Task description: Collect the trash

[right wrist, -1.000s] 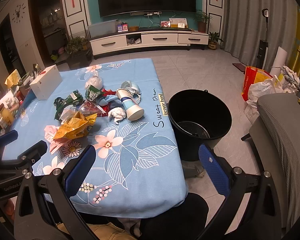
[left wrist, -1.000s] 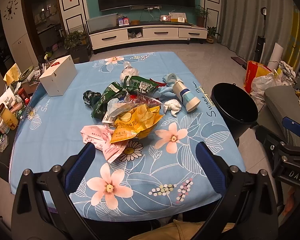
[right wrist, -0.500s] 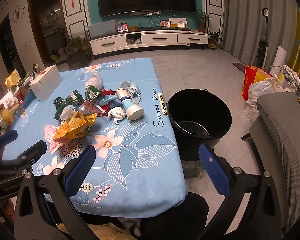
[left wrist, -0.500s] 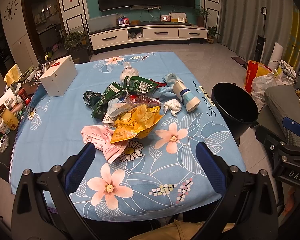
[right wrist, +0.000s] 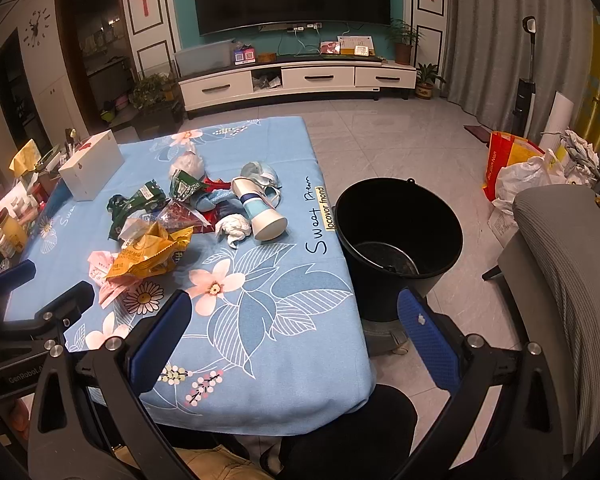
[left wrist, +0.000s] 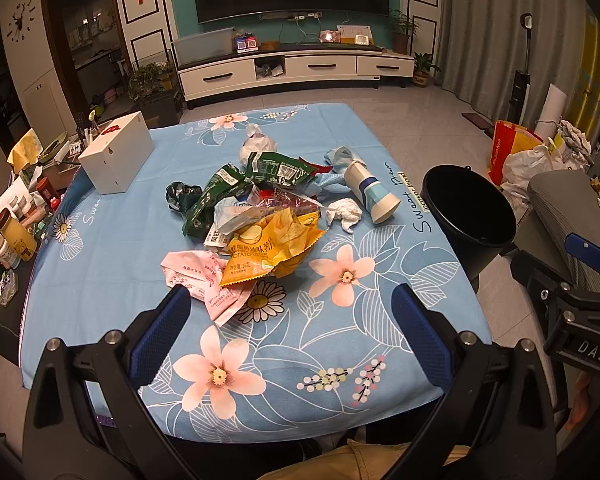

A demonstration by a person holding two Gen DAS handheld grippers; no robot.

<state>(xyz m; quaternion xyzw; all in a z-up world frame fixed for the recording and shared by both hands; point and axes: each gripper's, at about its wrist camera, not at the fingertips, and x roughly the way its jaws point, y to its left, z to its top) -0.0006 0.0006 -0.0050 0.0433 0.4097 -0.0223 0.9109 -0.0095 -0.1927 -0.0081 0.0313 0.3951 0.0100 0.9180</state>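
Both grippers, left gripper (left wrist: 288,300) and right gripper (right wrist: 296,308), spread and empty; wrappers (left wrist: 268,244) beside black bucket (right wrist: 398,236)

Glossy foil chip bag (left wrist: 272,246) — cloth tablecloth (left wrist: 108,264)

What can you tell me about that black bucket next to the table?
The black bucket is round, seemingly plastic, and wider at the rim than at the base. It stands upright and open on the tiled floor, just off the right edge of the table. A small handle lug shows at its far rim. Inside it looks nearly empty, with a grey bottom. Neither gripper touches it.
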